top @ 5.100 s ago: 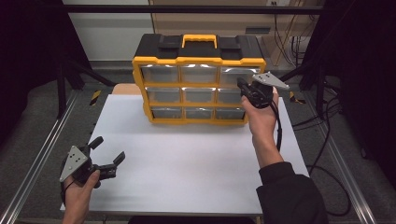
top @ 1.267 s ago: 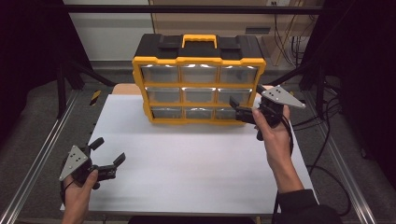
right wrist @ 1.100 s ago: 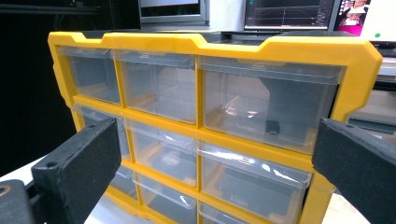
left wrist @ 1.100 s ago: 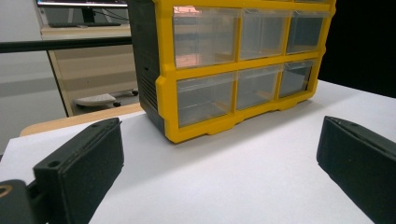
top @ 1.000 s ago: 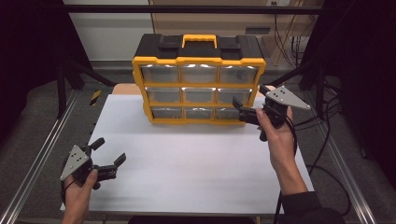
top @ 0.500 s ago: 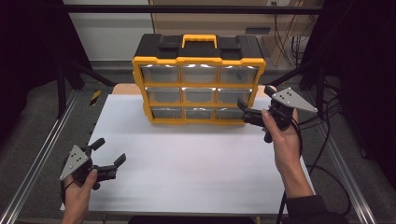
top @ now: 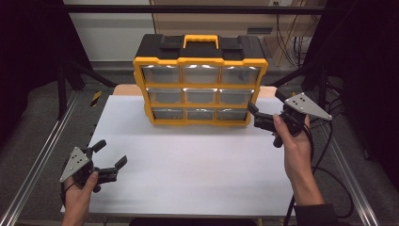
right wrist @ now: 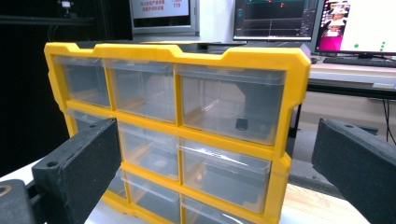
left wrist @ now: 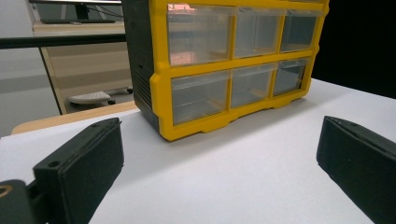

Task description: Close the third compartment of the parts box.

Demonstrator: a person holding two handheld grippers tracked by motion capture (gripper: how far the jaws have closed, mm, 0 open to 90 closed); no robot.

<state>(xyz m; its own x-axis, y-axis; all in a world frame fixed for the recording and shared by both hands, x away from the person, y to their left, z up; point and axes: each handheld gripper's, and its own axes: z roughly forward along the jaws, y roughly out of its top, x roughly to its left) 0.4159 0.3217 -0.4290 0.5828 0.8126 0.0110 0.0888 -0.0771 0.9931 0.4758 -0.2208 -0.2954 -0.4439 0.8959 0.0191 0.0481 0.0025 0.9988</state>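
Both jaws wide, empty: right gripper (top: 263,111) just off organizer (top: 200,80) rt edge, left gripper (top: 111,154) near table (top: 197,174) front-left corner.

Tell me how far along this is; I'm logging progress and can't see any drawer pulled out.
Nothing looks done: every drawer of the organizer sits closed. In hand: the right gripper, open, empty, points at its right end. The left gripper is open near the table's front. Any drawer work remains.

Small dark item in organizer (right wrist: 177,126) drawer (right wrist: 232,105) unidentifiable, bottom drawers cut off
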